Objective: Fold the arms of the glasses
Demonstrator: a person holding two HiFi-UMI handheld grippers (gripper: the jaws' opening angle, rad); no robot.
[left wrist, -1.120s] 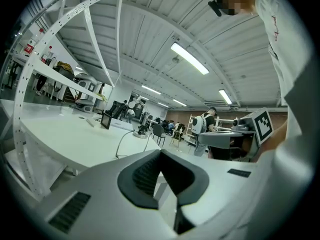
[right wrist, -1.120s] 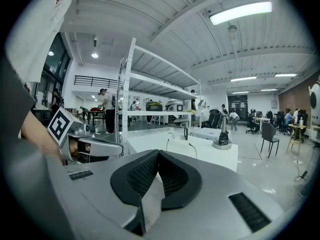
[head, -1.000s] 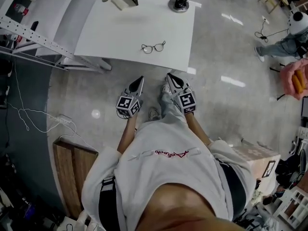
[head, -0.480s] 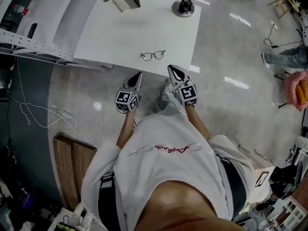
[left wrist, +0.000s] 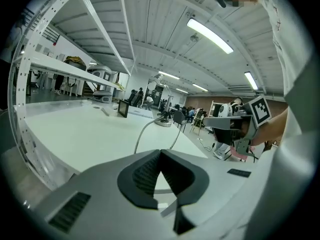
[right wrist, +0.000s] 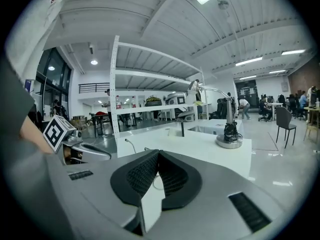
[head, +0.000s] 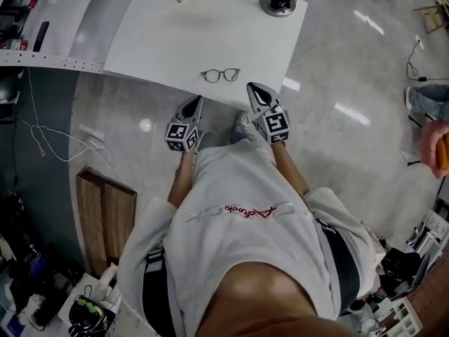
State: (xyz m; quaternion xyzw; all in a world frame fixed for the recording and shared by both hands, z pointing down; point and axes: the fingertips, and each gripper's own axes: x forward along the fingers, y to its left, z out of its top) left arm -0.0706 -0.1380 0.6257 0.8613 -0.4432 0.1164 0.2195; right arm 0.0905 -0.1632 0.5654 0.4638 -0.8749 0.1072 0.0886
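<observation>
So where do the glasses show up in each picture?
Head view: glasses near the table's front edge, upper centre.
Left gripper view: their thin arms, just left of centre.
Right gripper view: a thin arm, left of centre.
Shared landmark: round lamp base.

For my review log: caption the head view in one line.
Person holds left gripper and right gripper, both shut, short of glasses on a white table.

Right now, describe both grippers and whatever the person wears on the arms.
Both the left gripper and right gripper are grey tapering shells with black ribbed fingers. Each carries a cube of black-and-white square markers. The pale shirt has short sleeves and red lettering.
</observation>
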